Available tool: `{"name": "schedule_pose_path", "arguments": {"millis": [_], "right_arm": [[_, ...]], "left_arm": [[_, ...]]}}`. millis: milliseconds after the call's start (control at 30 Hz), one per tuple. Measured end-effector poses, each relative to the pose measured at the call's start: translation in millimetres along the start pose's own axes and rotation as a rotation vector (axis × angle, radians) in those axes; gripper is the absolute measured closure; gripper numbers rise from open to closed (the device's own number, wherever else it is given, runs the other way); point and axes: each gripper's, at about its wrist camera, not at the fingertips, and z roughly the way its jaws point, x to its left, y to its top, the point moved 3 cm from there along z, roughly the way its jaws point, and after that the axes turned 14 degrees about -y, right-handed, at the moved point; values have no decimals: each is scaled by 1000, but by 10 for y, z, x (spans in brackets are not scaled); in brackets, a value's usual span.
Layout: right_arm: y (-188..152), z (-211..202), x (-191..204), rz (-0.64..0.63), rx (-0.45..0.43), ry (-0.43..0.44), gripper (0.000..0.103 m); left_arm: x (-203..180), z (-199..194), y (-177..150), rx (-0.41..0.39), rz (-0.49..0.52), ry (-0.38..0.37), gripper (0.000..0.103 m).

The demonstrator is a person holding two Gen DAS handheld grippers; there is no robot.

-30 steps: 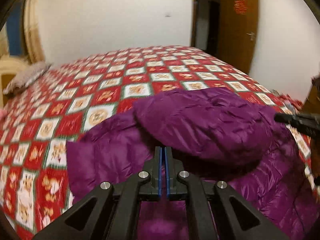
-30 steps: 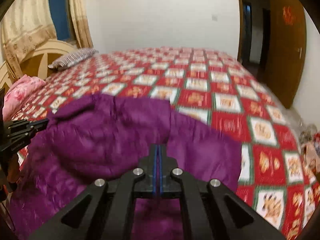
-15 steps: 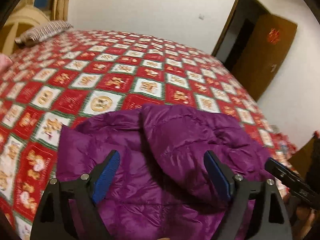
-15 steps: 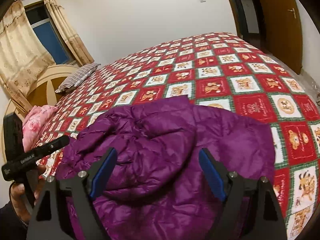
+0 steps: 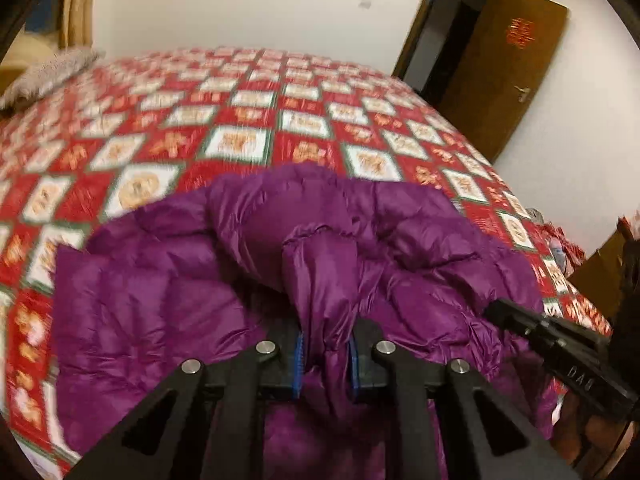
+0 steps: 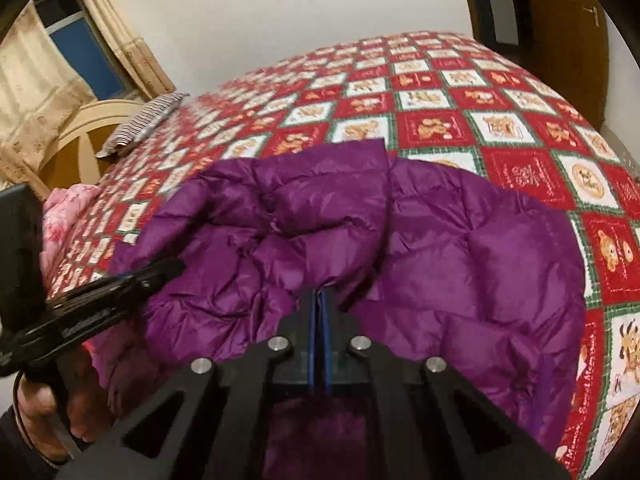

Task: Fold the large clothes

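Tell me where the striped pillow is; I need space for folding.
In both views the striped pillow lies at the bed's far left corner, beside the cream headboard.

Bed cover [image 5: 248,120] is a red, white and green patchwork with bear prints, spread flat over the whole bed; grey striped pillow [image 6: 140,122] lies at the head end, near the cream and wood headboard [image 6: 76,140]; pink floral fabric [image 6: 60,216] sits bunched at the bed's edge below that pillow; beige patterned curtains [image 6: 36,80] hang by a window [image 6: 80,52] showing dark blue; white wall [image 5: 248,4] carries 1 small switch plate [image 5: 365,2]; brown wooden door [image 5: 508,68] stands open beside a dark doorway, red paper decoration [image 5: 519,33] stuck on its upper half, metal handle lower down.
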Motion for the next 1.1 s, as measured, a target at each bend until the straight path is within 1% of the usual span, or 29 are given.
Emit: {"name": "schedule_pose_path", "arguments": {"millis": [100, 233, 300, 400, 467, 500, 533, 567, 600, 633, 667, 700, 733, 800, 833, 867, 900, 967, 1000, 1033, 1067, 1100], "right_arm": [[-46, -207, -25, -11, -39, 4, 98], [-136, -311, -42, 6, -36, 16, 98], [-235, -313, -27, 4, -15, 12, 98], [-377, -191, 0, -25, 29, -28, 98], [-446, -60, -38, -16, 72, -44, 99], [-476, -7, -71, -8, 92, -51, 99], [-490, 9, -94, -3, 98, -53, 100], [-488, 5, -108, 0, 98, -54, 100], [-473, -18, -108, -4, 95, -55, 100], [-460, -40, -110, -10, 95, -54, 99], [-444, -61, -110, -17, 98, -49, 99], [-428, -84, -119, -24, 100, -50, 99], [-432, -111, -128, -27, 97, -61, 98], [-414, -182, -172, -25, 81, -93, 81], [-400, -234, -204, -14, 73, -92, 56], [-385, -290, -230, 2, 59, -93, 39], [-360, -351, -251, 14, 40, -107, 37], [-240, -447, -230, 14, 0, -147, 37], [-163, -468, -197, 18, -18, -161, 40], [-90, -472, -160, 13, -30, -180, 48], [25, -455, -102, 17, -41, -198, 58], [155, -424, -29, 27, -61, -199, 61]], "left_arm": [[-85, -179, -102, -8, 37, -6, 87], [-183, -209, -355, 17, 86, 17, 86], [-176, -156, -473, 33, 119, 61, 86], [-55, 0, -565, 68, 118, 112, 86], [-42, 21, -584, 79, 115, 112, 86], [-60, 6, -581, 82, 119, 116, 83], [-90, -13, -567, 89, 125, 122, 78], [-129, -61, -560, 91, 138, 129, 74], [-162, -109, -563, 83, 154, 135, 64], [-206, -199, -570, 66, 184, 156, 48], [-227, -271, -576, 51, 203, 178, 38], [-232, -323, -586, 37, 214, 189, 23], [-232, -399, -590, 17, 225, 201, 20], [-196, -521, -581, 0, 234, 212, 20], [-162, -564, -557, -7, 226, 221, 20], [-119, -611, -508, -25, 212, 236, 20], [-65, -649, -417, -53, 196, 259, 20], [21, -641, -211, -87, 164, 319, 20], [52, -634, -142, -93, 145, 347, 20], [106, -580, 32, -109, 103, 387, 20], [139, -537, 140, -124, 73, 403, 20], [174, -494, 248, -140, 41, 415, 20]]}}
